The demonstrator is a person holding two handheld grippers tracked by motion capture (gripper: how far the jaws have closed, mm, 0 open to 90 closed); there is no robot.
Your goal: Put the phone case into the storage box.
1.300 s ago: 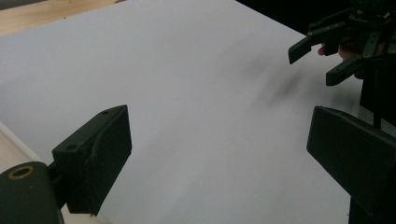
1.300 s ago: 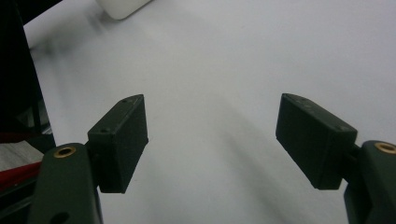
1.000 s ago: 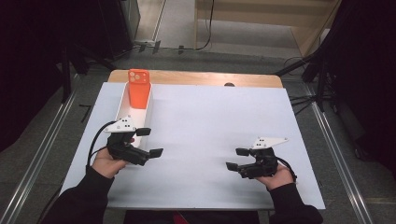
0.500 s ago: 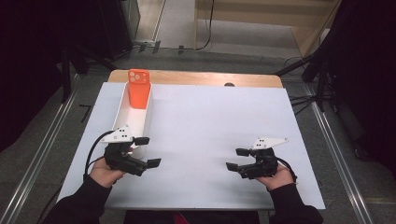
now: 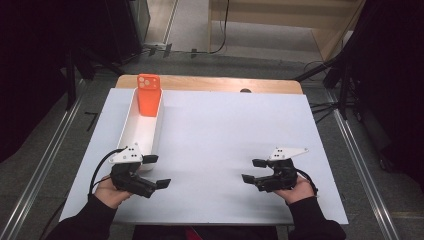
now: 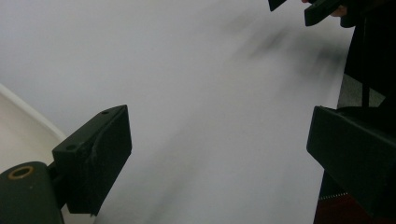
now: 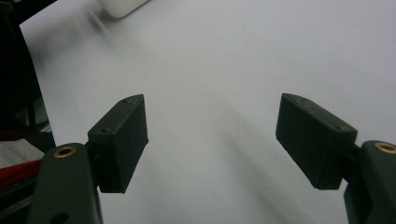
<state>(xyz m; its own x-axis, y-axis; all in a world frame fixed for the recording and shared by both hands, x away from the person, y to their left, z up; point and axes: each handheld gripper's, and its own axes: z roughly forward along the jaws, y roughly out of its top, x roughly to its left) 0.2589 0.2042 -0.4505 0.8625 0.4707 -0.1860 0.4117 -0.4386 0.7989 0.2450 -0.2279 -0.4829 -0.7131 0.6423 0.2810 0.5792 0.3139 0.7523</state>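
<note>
My left gripper (image 5: 152,171) hovers low over the white sheet (image 5: 225,150) just below the near end of the long white tray (image 5: 131,134), its jaws spread wide with nothing between them. My right gripper (image 5: 254,170) sits well apart on the right, equally open and empty. The orange phone case (image 5: 149,95) leans upright in the tray's far end.

A grey floor (image 5: 200,30) lies beyond the wooden worktop (image 5: 210,84). Metal rails (image 5: 45,165) flank it. Dark equipment (image 5: 100,30) stands in dim corners.
</note>
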